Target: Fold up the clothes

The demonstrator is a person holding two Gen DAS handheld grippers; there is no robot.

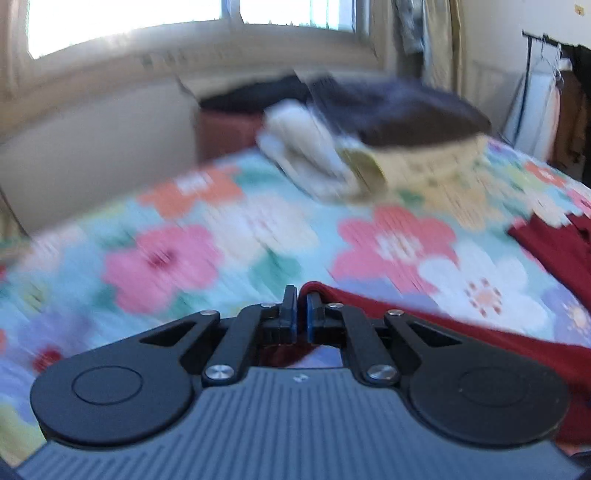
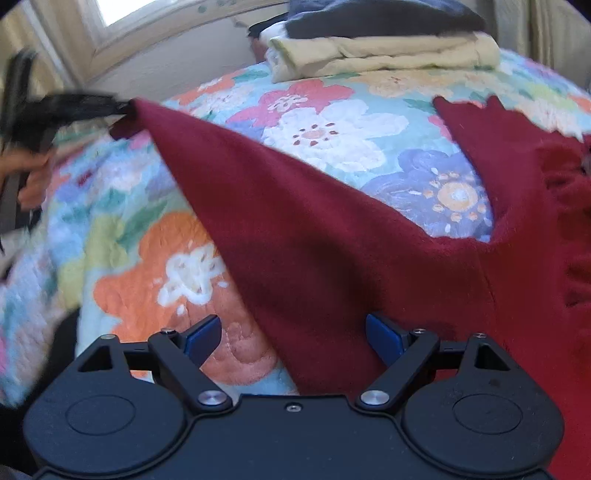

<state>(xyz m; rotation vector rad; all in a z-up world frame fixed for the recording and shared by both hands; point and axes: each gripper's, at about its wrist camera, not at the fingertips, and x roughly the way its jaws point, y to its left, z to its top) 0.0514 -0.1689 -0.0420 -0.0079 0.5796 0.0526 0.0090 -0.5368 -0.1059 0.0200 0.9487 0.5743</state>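
Closest in the left wrist view, the left gripper (image 1: 301,295) has its blue-padded jaws pinched together on the edge of a dark red garment (image 1: 461,332), whose cloth runs off to the right from between the pads. In the right wrist view, the right gripper (image 2: 293,332) stands with its jaws spread wide and nothing clamped; the red garment (image 2: 332,240) lies across the space between the fingers (image 2: 201,338), though whether a pad touches the cloth cannot be told. From there the garment stretches as a long tapering sleeve up and to the left, where the blurred left gripper (image 2: 123,109) holds its tip lifted above the floral quilt (image 2: 321,129). The rest of the garment is spread over the quilt to the right, with a second sleeve (image 2: 491,133) lying flat. Farther back on the quilt sits a stack of folded clothes (image 2: 384,51), pale yellow below and dark on top. Beyond it is a bright window (image 1: 122,22).
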